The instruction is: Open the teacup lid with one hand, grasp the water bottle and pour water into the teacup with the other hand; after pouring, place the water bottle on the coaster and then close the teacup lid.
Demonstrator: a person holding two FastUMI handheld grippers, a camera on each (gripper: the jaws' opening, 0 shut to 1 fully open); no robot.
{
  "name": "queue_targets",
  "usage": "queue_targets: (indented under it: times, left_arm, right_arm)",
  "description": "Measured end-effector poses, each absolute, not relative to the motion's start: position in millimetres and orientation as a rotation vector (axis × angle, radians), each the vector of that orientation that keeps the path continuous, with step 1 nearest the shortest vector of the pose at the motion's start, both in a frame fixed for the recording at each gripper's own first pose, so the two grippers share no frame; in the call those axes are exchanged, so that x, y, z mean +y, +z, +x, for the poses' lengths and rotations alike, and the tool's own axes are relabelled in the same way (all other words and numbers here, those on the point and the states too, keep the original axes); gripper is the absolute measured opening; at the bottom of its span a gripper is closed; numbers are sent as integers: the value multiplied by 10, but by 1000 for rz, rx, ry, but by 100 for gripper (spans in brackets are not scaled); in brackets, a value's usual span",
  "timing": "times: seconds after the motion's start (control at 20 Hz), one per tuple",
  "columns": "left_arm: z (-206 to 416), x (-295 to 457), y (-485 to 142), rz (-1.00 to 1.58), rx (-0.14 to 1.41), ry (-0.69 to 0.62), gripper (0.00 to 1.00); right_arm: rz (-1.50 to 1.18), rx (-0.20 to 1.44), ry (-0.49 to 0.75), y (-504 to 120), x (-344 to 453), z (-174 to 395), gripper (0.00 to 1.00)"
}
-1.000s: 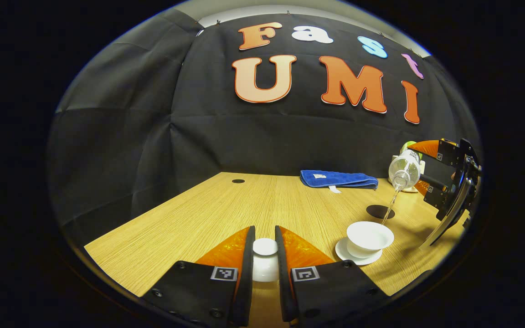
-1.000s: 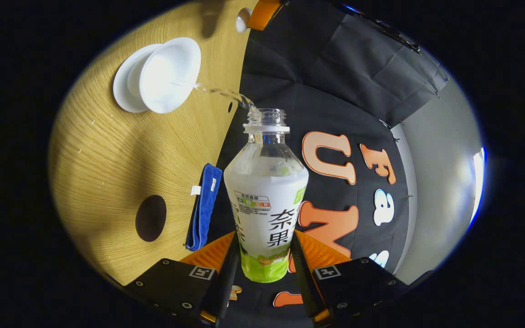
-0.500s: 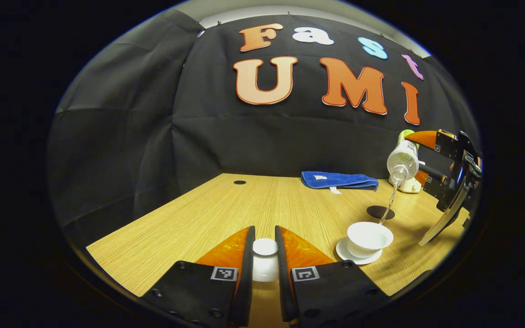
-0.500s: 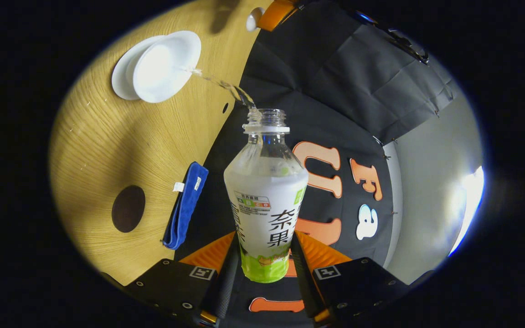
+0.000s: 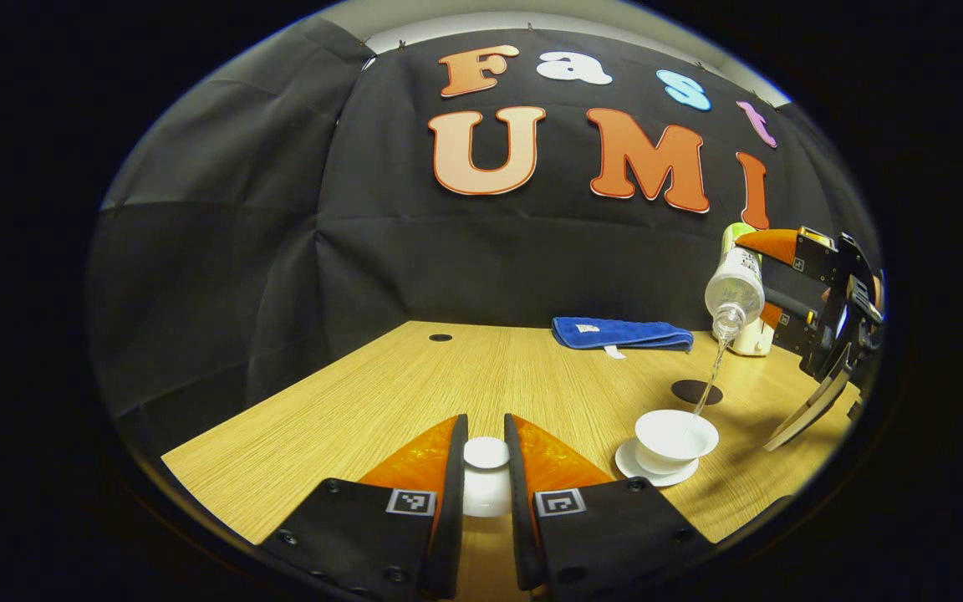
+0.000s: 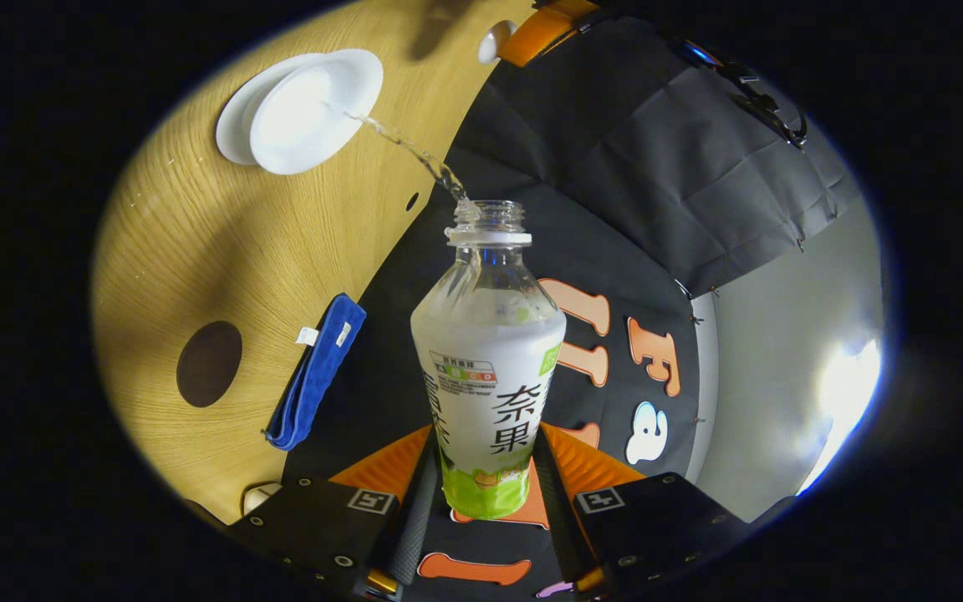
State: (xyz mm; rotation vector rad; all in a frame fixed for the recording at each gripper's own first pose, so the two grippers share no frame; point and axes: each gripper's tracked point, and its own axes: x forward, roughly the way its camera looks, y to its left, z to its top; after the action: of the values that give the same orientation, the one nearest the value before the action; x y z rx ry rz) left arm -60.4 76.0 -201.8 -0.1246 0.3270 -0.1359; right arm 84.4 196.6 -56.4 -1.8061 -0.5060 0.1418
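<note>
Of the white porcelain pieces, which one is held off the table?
The teacup lid, gripped by the left tongs. The teacup and its saucer rest on the table.

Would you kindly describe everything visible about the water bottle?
The water bottle is clear plastic, uncapped, with a white and green label. The right gripper is shut on its lower body. It is tilted mouth-down above the table, and a thin stream runs from its mouth into the open teacup. It looks partly full.

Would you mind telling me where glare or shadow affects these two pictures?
Right gripper view: strong glare on the pale wall at right, and a soft shadow across the table. Left gripper view: even light, with a faint shadow beside the teacup.
</note>
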Motion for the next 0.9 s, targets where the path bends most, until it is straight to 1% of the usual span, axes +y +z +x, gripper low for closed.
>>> queue_targets:
  times: [0.2,0.25,0.3,0.35,0.4,0.45,0.5,0.55,0.6,0.65,0.7,0.75,0.8,0.85,0.9]
  left_arm:
    - [-619,764,-1993,-120,323,-137,30]
    - [-611,770,-1987,-119,323,-135,26]
    - [-624,769,-1993,-120,323,-135,29]
    - [-622,776,-1995,-121,324,-132,29]
    - [-627,779,-2005,-120,326,-130,26]
    - [-628,791,-2003,-118,327,-127,29]
    - [-631,796,-2000,-121,326,-127,29]
    - [-631,797,-1985,-125,322,-126,29]
    - [-629,801,-1985,-128,319,-124,26]
    - [-630,795,-1993,-129,321,-123,26]
    - [-645,790,-2011,-131,326,-124,29]
    - [-664,776,-2013,-133,330,-128,29]
    - [-663,760,-2031,-133,333,-130,29]
    - [-661,757,-2032,-134,333,-132,26]
    - [-664,756,-2022,-130,332,-128,26]
  right_arm:
    - [-1852,-558,115,-452,1984,855,64]
    - [-1853,-566,111,-426,1980,856,64]
    - [-1853,-575,104,-402,1989,853,64]
    - [-1857,-588,100,-361,1994,855,64]
    - [-1866,-602,95,-303,2017,867,64]
    - [-1875,-614,94,-278,2024,864,67]
    - [-1883,-622,99,-286,2045,875,64]
    - [-1884,-608,107,-309,2042,872,64]
    - [-1885,-604,112,-326,2045,869,64]
    - [-1900,-618,118,-331,2067,851,64]
    - [-1917,-628,119,-338,2090,823,64]
    - [-1926,-639,119,-366,2112,779,64]
    - [-1929,-641,123,-438,2108,784,64]
    - [-1924,-660,119,-446,2127,792,64]
    - [-1925,-670,118,-413,2161,791,64]
